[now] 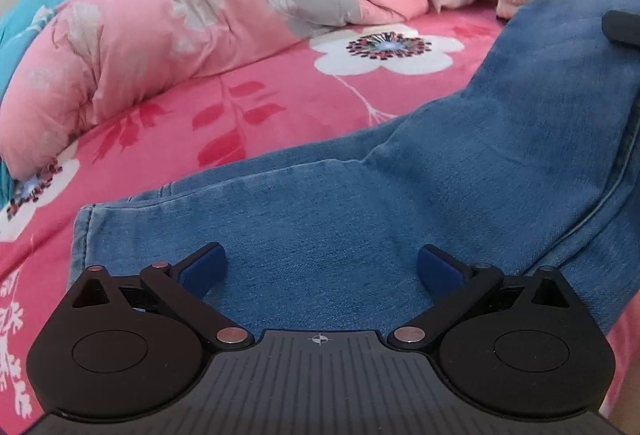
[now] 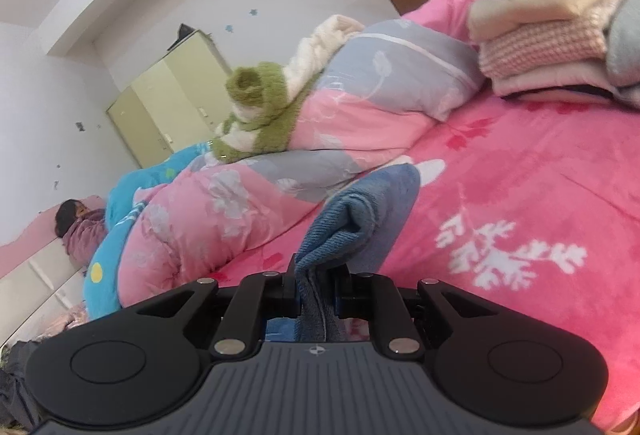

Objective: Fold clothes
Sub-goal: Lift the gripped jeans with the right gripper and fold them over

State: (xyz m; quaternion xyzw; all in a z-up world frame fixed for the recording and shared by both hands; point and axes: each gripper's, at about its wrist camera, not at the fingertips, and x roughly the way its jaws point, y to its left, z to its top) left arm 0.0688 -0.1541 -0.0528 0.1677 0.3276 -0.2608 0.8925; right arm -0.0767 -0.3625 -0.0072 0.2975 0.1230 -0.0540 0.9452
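Jeans (image 1: 400, 195) pinched in right hand-held gripper (image 2: 318, 287); left hand-held gripper (image 1: 318, 267) spread wide above denim — empty.

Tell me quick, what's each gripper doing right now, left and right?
Left gripper: open, fingers spread above the jeans, holding nothing.
Right gripper: closed on a bunched edge of the jeans, lifted off the bed sheet.

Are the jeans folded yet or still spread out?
Partly folded: the jeans lie doubled on the bedsheet, one end lifted, pinched in the right gripper. The left gripper hovers open.
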